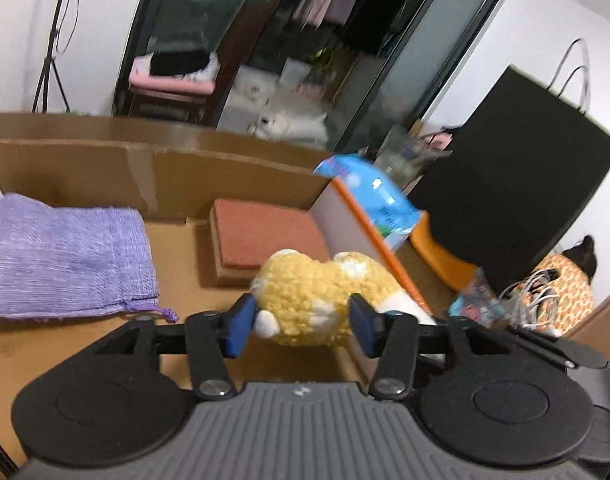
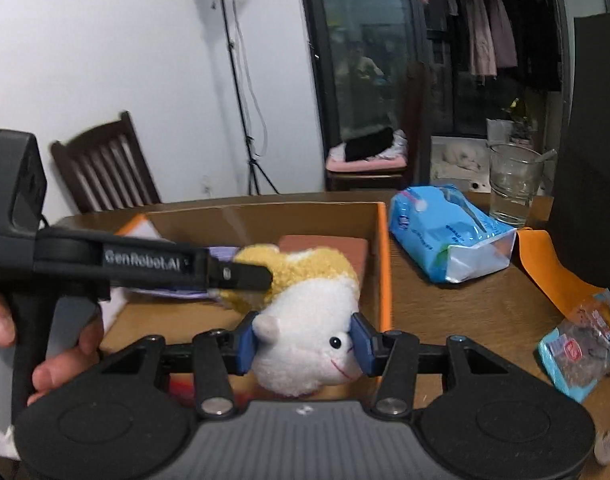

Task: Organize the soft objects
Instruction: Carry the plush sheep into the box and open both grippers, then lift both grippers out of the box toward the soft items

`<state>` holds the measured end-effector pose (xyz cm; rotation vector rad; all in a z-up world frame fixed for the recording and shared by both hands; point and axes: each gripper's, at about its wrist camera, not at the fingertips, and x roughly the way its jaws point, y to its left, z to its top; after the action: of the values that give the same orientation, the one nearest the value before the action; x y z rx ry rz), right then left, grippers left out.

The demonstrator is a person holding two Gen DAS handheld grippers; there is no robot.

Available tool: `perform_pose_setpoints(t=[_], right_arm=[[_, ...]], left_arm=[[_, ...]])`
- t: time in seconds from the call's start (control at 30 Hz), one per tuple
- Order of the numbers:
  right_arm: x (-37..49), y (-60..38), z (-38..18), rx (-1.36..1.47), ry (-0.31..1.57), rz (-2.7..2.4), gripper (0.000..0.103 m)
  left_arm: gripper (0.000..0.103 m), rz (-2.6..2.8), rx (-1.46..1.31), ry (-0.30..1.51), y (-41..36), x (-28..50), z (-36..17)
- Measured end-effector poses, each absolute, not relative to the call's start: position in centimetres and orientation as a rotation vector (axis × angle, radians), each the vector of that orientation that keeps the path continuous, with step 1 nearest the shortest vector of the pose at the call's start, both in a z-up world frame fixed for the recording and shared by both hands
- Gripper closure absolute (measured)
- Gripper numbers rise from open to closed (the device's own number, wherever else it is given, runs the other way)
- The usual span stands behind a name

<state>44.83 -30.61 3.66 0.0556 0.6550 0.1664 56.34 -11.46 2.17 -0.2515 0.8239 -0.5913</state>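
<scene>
Right wrist view: right gripper [image 2: 303, 344] fingers pinch plush sheep [image 2: 305, 320] head; left gripper [image 1: 299, 326] fingers bracket body, contact unclear. Sheep hangs over cardboard box [image 2: 385, 264] rim. Lower level, release both together.

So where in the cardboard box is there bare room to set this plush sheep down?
Bare floor in the cardboard box lies between the purple mesh bag and the red-brown pad, and nearer than the pad. The left side is taken by the bag.
</scene>
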Motion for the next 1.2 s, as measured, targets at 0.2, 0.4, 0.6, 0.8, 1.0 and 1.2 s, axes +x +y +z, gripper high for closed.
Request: perform_pose_setpoints(t=[0.2, 0.4, 0.6, 0.8, 1.0, 1.2], right_arm=[[45.5, -28.9, 2.4, -0.113, 0.650, 0.142, 0.051], [43.4, -29.6, 6.3, -0.085, 0.591, 0.128, 0.046], [38.0, -31.4, 13.1, -0.006, 0.490, 0.155, 0.032], [31.1, -31.5, 17.0, -0.015, 0.417, 0.172, 0.028], [24.1, -30.9, 16.6, -0.009, 0.340, 0.241, 0.024], [15.5, -30.1, 13.7, -0.006, 0.284, 0.291, 0.021]], left_arm=[[0.035, -0.593, -0.240, 0.792, -11.0, 56.0, 2.1], [0.028, -0.572, -0.204, 0.694, -8.0, 52.2, 6.7], [0.022, -0.526, -0.120, 0.585, -4.6, 45.7, 12.4], [0.020, -0.456, 0.004, 0.486, -2.5, 37.7, 16.1], [0.017, -0.409, 0.055, 0.353, -0.6, 26.8, 14.9], [0.006, -0.399, 0.051, 0.254, 2.5, 16.7, 11.9]])
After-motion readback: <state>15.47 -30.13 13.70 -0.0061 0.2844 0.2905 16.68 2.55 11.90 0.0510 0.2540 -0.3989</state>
